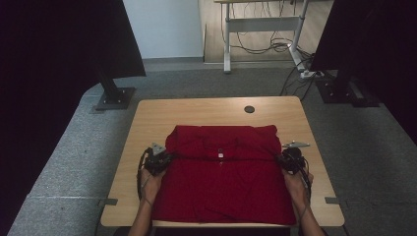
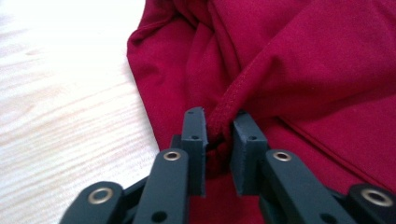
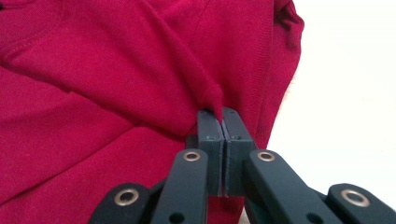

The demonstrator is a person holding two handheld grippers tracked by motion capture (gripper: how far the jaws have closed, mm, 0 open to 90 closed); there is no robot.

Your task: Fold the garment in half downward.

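Note:
A red shirt (image 1: 221, 182) lies on the wooden table (image 1: 196, 110), its far part folded back toward the person, with a small white neck label (image 1: 220, 155) on the fold. My left gripper (image 1: 164, 158) sits at the shirt's left edge. In the left gripper view the jaws of the left gripper (image 2: 218, 116) hold a stitched hem of the shirt (image 2: 303, 56), bunched between the pads. My right gripper (image 1: 282, 158) is at the shirt's right edge. In the right gripper view the right gripper (image 3: 222, 114) is shut tight on a pinched ridge of shirt cloth (image 3: 116, 70).
A round black disc (image 1: 249, 109) sits in the tabletop near the far edge. Bare wood runs along both sides of the shirt and behind it. Black stands (image 1: 114, 96) rest on the grey carpet beyond the table, and a desk frame with cables (image 1: 265, 29) is farther back.

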